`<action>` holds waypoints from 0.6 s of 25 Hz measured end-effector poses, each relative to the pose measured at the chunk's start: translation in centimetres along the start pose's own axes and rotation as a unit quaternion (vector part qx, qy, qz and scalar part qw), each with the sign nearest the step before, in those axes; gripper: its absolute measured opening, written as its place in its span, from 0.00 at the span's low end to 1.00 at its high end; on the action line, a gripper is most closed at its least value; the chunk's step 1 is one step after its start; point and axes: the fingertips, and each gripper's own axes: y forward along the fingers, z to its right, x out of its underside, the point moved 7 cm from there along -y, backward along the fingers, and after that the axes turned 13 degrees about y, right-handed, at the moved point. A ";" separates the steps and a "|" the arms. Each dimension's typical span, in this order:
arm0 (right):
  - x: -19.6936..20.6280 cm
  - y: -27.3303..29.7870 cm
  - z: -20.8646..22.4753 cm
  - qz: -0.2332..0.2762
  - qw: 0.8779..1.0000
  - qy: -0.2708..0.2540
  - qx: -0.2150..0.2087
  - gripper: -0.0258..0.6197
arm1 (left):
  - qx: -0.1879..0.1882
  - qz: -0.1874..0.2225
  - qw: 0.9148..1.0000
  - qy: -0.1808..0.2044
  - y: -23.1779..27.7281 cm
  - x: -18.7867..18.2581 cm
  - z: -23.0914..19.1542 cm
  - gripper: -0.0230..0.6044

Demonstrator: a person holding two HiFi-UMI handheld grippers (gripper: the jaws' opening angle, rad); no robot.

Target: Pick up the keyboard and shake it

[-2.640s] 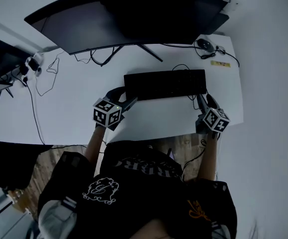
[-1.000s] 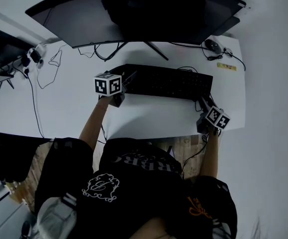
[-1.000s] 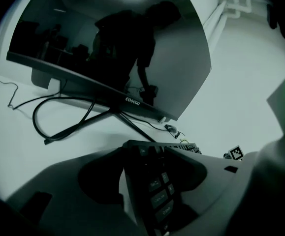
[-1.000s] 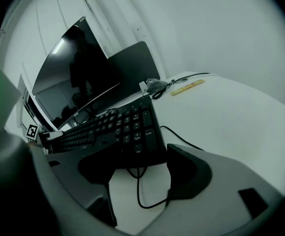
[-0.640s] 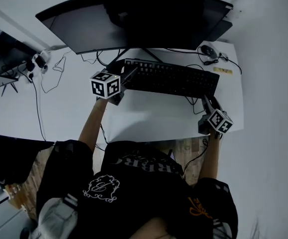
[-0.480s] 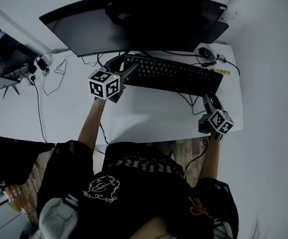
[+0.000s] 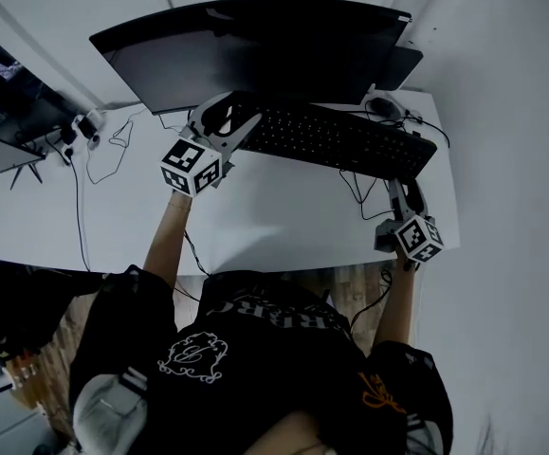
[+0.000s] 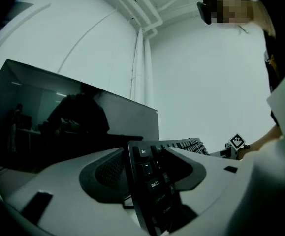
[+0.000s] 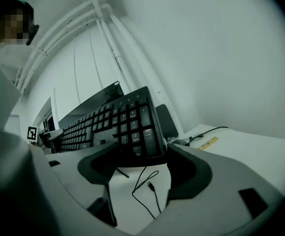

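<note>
Now we hold the keyboard [image 7: 340, 140] clear of the desk [image 7: 283, 221], just in front of the monitor [image 7: 255, 50], its long axis running left to right (left end slightly farther). Our left gripper [image 7: 228, 124] clamps its left end and our right gripper [image 7: 404, 188] its right end, so neither is nearer.

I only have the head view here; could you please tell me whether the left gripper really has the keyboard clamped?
Observer: Yes. The left gripper view shows the left gripper with its jaws pressed on the keyboard at the Esc and Tab end, one on the key face and one on the back.
Operator: And the right end, please?
Observer: The right gripper has its jaws on the number-pad end.
Operator: Is that end off the table?
Observer: Yes. The right gripper view shows bare table beneath it, where a loose cable lies with its plug.
</note>
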 end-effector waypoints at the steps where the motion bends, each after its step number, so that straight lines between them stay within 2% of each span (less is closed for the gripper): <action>1: -0.2 -0.1 0.0 0.004 1.000 -0.006 -0.005 0.52 | -0.003 0.005 1.000 0.005 -0.1 -0.3 0.1 0.45; 10: -2.5 -1.3 -1.7 0.032 0.997 -0.064 -0.027 0.52 | -0.014 0.031 0.998 0.055 -1.6 -2.5 0.7 0.45; 15: -0.9 -1.0 -1.3 -0.005 0.995 -0.103 -0.013 0.51 | -0.013 0.027 0.995 0.099 -2.2 -2.7 1.3 0.45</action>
